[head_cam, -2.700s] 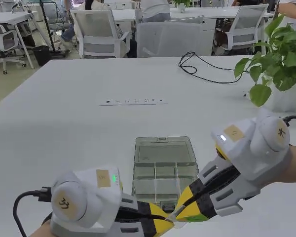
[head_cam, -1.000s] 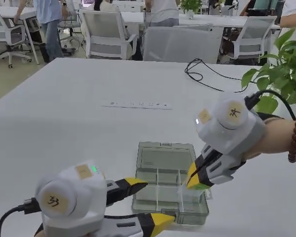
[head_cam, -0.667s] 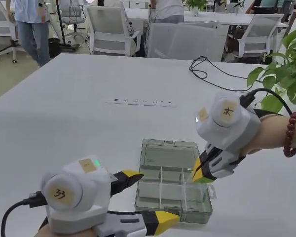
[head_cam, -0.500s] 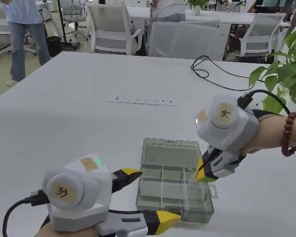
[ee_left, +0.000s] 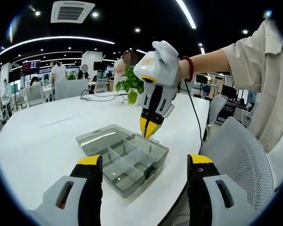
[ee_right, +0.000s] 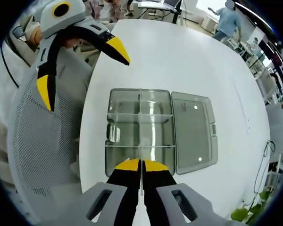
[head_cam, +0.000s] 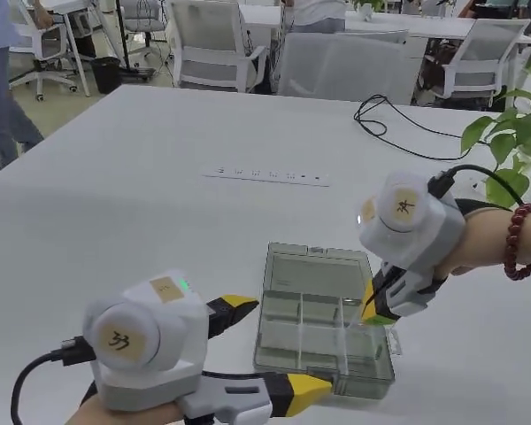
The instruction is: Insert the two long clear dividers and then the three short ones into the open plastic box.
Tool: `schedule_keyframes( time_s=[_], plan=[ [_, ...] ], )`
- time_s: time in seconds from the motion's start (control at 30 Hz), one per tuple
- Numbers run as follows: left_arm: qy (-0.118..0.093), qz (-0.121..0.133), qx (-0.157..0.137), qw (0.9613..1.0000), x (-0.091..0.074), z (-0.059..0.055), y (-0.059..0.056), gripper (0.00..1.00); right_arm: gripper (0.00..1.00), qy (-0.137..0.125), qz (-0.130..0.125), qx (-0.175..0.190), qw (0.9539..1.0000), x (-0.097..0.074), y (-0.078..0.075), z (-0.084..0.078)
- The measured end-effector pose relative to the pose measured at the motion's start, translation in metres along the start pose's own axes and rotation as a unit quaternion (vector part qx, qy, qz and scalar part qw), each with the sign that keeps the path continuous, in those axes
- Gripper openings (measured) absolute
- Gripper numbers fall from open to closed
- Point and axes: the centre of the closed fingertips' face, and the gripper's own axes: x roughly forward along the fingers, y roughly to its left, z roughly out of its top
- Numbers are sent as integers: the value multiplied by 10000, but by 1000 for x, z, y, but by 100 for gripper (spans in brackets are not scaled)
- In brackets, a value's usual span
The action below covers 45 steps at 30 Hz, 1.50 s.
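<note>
The right claw (ee_right: 141,164) is pinched closed on a thin clear divider (ee_right: 140,153), seen edge-on as a fine line running from between its tips out over the box (ee_right: 125,101). The claw hangs just above the box's right-hand edge, tips pointing down into it. The left claw (ee_left: 145,160) is spread wide with nothing in it, near the box's near-left corner and apart from it. The box sits on the white counter (head_cam: 159,221) with its lid (head_cam: 314,266) lying open on the far side, and clear walls in it split it into cells. The divider looks very light, thin and stiff but a little springy. It also looks smooth enough to slip or swivel in a pinch, and its clear edges are hard to see. It is best held at the middle of its top edge, both ends free for the wall slots, and pressed straight down, since a skewed push could bow or crack it. The box looks light and may slide, so the free claw could steady it.
</note>
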Motion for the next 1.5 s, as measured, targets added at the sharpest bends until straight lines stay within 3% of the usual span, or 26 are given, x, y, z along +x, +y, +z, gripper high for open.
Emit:
schedule_keyframes(
  time_s=[0.9,1.5],
  plan=[
    [29,-12,-16,10000,0,-1,1,70,2,53,142,-122,9998,0,4,5],
    [37,12,-33,10000,-1,-2,2,68,2,126,95,-132,9998,3,2,1]
  ],
)
